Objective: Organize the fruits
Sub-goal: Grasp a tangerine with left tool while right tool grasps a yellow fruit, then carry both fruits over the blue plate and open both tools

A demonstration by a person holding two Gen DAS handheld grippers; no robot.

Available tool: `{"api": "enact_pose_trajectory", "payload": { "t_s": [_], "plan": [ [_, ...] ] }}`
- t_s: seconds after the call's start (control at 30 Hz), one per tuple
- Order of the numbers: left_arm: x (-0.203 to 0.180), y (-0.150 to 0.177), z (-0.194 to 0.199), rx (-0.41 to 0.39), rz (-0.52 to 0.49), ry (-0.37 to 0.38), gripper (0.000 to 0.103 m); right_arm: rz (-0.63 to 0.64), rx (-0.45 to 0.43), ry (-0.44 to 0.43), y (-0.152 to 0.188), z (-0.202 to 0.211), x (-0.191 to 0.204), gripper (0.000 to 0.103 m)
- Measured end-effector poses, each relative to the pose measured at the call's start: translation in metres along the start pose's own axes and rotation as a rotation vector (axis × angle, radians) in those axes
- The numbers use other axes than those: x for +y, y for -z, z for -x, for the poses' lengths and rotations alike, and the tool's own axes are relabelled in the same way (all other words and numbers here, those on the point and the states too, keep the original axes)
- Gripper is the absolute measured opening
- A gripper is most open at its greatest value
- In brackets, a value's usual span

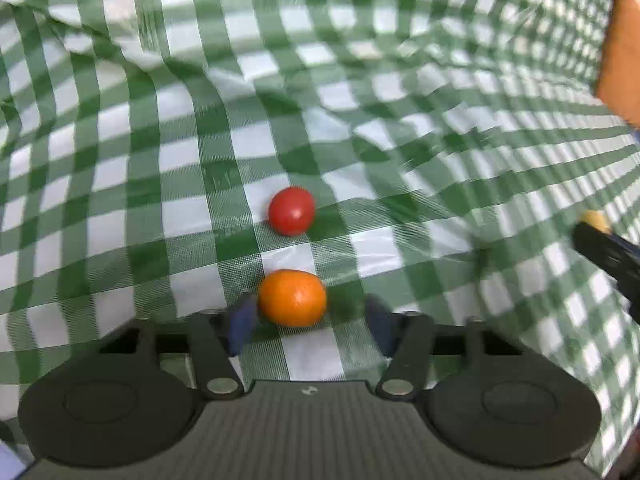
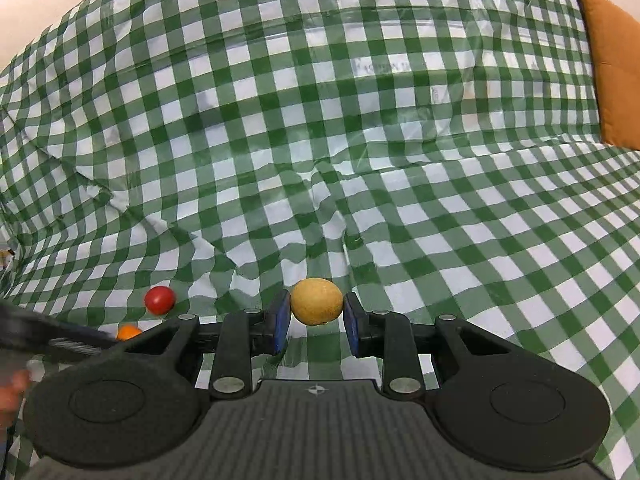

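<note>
1. While both cameras look down on it, the green-and-white checked cloth (image 2: 360, 120) fills nearly all of each view, wrinkled and creased, with folds running toward 10 o'clock in the left wrist view.
2. Orange-brown cushion (image 2: 612, 80) sits at 2 o'clock at the cloth's edge in the right wrist view; same cushion at about 2 o'clock in the left wrist view (image 1: 620, 52).
3. Right gripper (image 2: 317, 316): jaws narrow, blue pads (image 2: 282, 322) pressed against both sides of the yellow fruit (image 2: 317, 301). Fruit is held clear of the cloth, at screen centre, just above the gripper body.
4. Left gripper (image 1: 310, 320): jaws part open, blurred. Left pad touches or nearly touches the orange fruit (image 1: 292, 298); right pad stands apart from it. Not a grip. Fruit rests on the cloth between the fingers.
5. In the left wrist view, the right gripper shows as a dark shape at 3 o'clock, the yellow fruit (image 1: 597, 221) at its tip.
6. Red fruit (image 1: 291, 211) lies on the cloth just past the orange one at 12 o'clock, near but not touching.
7. Right wrist view: red fruit (image 2: 160, 300) and orange fruit (image 2: 128, 332) at 8 o'clock, orange partly hidden behind the left gripper's dark body.
8. Part of a person's hand (image 2: 12, 396) shows at 8 o'clock, at the frame edge.
</note>
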State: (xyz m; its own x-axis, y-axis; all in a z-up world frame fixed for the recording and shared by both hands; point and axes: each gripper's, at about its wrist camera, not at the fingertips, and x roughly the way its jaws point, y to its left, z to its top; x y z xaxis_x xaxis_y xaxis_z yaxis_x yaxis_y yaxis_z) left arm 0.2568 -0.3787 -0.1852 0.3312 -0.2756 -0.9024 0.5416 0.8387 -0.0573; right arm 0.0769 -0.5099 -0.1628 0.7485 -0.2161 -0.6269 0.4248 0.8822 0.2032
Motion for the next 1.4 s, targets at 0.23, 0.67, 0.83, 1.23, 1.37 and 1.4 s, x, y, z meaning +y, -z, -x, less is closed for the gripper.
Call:
{"api": "enact_pose_trajectory", "payload": {
  "t_s": [0.23, 0.67, 0.83, 1.23, 1.37, 1.4],
  "plan": [
    [0.01, 0.014, 0.027, -0.064, -0.021, -0.051, 0.039, -0.018, -0.005, -0.014, 0.006, 0.008, 0.011, 0.03],
    [0.076, 0.166, 0.266, -0.247, 0.048, -0.126, 0.039, 0.065, -0.005, -0.239, 0.052, 0.185, 0.127, 0.03],
    [0.097, 0.234, 0.33, -0.247, 0.079, -0.173, 0.039, 0.13, 0.034, -0.358, 0.08, 0.253, 0.18, 0.03],
    [0.122, 0.341, 0.413, -0.34, 0.161, -0.189, 0.039, 0.326, 0.026, -0.479, 0.126, 0.351, 0.26, 0.03],
    [0.126, 0.349, 0.421, -0.36, 0.172, -0.184, 0.039, 0.346, 0.008, -0.47, 0.127, 0.36, 0.267, 0.03],
    [0.127, 0.35, 0.422, -0.367, 0.176, -0.183, 0.039, 0.351, 0.005, -0.467, 0.127, 0.362, 0.269, 0.03]
  ]
}}
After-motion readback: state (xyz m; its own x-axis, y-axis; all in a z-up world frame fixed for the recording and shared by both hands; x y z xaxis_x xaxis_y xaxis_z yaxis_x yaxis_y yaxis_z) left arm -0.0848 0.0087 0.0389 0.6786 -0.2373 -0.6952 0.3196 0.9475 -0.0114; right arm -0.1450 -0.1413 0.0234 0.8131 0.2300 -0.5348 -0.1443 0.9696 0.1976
